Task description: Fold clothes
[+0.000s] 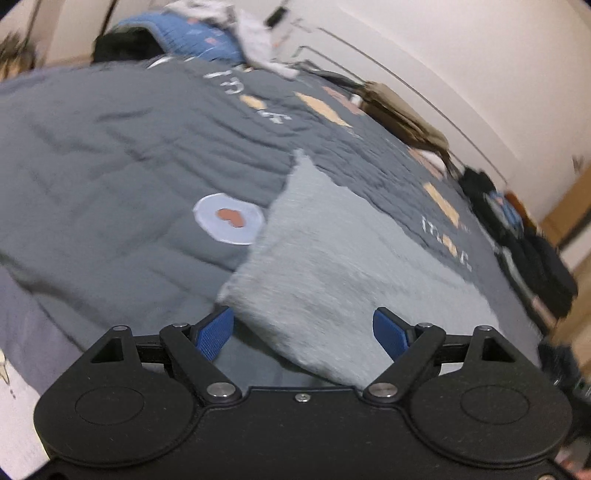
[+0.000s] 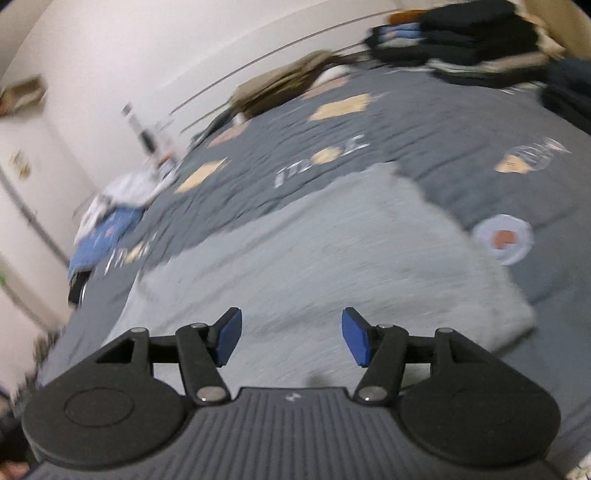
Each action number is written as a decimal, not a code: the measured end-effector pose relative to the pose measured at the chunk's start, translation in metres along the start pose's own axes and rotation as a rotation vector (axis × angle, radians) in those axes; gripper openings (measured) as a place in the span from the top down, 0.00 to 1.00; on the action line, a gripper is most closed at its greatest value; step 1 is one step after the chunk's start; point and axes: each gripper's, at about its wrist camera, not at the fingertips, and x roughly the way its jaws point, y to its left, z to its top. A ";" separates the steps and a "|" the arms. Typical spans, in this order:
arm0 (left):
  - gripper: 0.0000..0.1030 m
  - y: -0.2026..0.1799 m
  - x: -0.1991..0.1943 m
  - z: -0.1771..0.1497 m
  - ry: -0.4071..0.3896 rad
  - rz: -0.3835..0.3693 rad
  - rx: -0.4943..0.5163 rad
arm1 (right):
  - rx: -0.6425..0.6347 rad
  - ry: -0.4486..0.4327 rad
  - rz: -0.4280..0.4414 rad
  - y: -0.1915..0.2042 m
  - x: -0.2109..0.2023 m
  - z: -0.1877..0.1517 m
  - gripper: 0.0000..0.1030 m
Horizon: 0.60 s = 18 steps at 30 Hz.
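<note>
A light grey knit garment lies flat on a dark grey bedspread. In the left wrist view my left gripper is open just above the garment's near edge, its blue pads wide apart and holding nothing. The right wrist view shows the same garment spread below my right gripper, also open, with cloth under the gap and nothing pinched. Both views are blurred by motion.
A stack of dark folded clothes sits at the bed's right edge, also visible as a dark stack. A tan garment lies by the wall. A blue pillow and white clothes sit at the far end.
</note>
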 end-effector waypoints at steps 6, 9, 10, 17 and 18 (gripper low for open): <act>0.33 0.019 0.005 0.000 0.004 -0.021 -0.093 | -0.032 0.064 0.048 0.028 0.014 -0.013 0.41; 0.36 0.026 0.009 0.000 0.007 -0.036 -0.132 | -0.057 0.065 0.060 0.038 0.018 -0.017 0.41; 0.36 0.028 0.010 -0.001 0.012 -0.036 -0.142 | -0.058 0.066 0.068 0.039 0.019 -0.017 0.41; 0.36 0.028 0.024 -0.003 0.019 -0.048 -0.173 | -0.039 0.067 0.096 0.037 0.020 -0.017 0.40; 0.36 0.027 0.026 -0.003 0.018 -0.047 -0.174 | -0.036 0.066 0.100 0.037 0.019 -0.017 0.40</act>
